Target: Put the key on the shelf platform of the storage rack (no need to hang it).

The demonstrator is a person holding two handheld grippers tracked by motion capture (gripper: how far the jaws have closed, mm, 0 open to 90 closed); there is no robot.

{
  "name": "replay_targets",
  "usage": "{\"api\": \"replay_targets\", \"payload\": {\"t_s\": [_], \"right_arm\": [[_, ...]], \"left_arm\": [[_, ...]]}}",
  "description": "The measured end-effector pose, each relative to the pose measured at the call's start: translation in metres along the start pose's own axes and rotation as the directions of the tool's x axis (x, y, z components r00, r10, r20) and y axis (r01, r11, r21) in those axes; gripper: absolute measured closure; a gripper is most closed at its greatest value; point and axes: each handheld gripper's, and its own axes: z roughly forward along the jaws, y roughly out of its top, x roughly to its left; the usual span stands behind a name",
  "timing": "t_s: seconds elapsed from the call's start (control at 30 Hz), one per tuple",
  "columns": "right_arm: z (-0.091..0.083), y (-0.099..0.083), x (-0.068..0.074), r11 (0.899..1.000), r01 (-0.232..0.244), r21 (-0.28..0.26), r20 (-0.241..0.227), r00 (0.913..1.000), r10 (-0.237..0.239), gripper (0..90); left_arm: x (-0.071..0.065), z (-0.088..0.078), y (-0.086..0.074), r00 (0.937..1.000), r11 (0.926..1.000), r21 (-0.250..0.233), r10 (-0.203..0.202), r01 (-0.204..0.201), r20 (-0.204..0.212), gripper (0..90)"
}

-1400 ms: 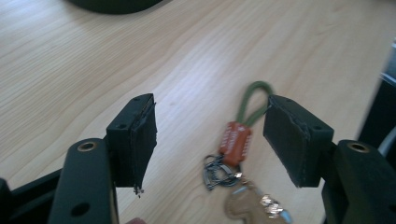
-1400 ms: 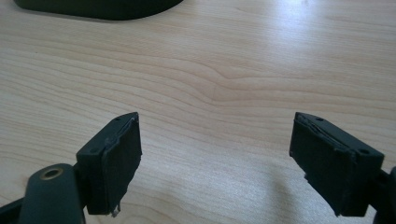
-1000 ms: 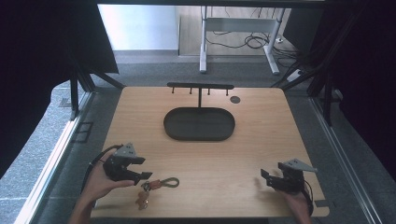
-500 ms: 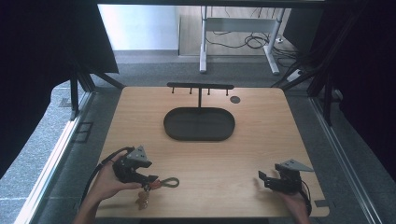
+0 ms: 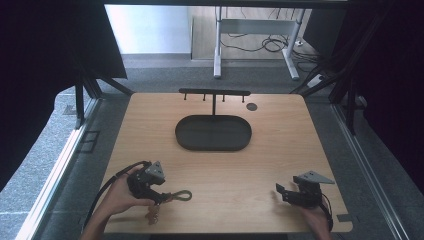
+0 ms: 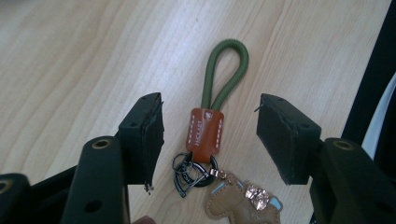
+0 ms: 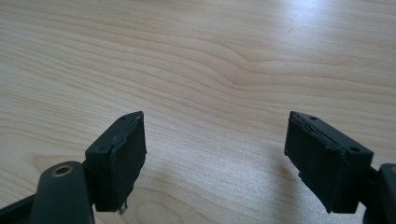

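A keychain (image 5: 181, 196) lies near the table's front left: an olive cord loop (image 6: 226, 65), a brown leather tab (image 6: 204, 129), black rings and a tan charm (image 6: 243, 203). My left gripper (image 5: 162, 196) is low over it, and its jaws have just been closing. In the left gripper view the left gripper (image 6: 210, 135) straddles the leather tab with a gap on each side, neither pad touching it. My right gripper (image 5: 280, 192) rests at the front right. It stands open (image 7: 215, 154) over bare wood.
A dark oval tray (image 5: 190, 142) sits at the table's middle. Behind it stands a black rack with hooks (image 5: 215, 92), and a small black disc (image 5: 251, 106) lies to the right of that rack. The table's front edge is close to both hands.
My left gripper has moved right and down onto the keychain, so its jaws now flank the leather tab. The right gripper has stayed put.
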Motion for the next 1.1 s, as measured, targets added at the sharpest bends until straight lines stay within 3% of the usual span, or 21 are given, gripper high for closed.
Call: {"api": "replay_targets", "payload": {"t_s": [0.37, 0.63, 1.1], "right_arm": [[0.002, 0.000, 0.004, 1.000, 0.012, 0.007, -0.008, 0.9999, -0.011, 21.7], [0.003, 0.000, 0.005, 1.000, 0.014, 0.011, -0.010, 0.9998, -0.014, 21.7], [0.002, -0.001, 0.003, 1.000, 0.011, 0.012, -0.009, 0.9999, -0.011, 21.8]], "left_arm": [[-0.003, 0.012, 0.000, 0.9997, 0.9975, 0.066, 0.023, -0.024, 0.011, 44.9], [-0.002, 0.025, 0.002, 0.9992, 0.9903, 0.133, 0.039, -0.041, 0.011, 45.4], [-0.002, 0.038, 0.007, 0.9979, 0.9798, 0.190, 0.064, -0.061, -0.010, 47.9]]}}
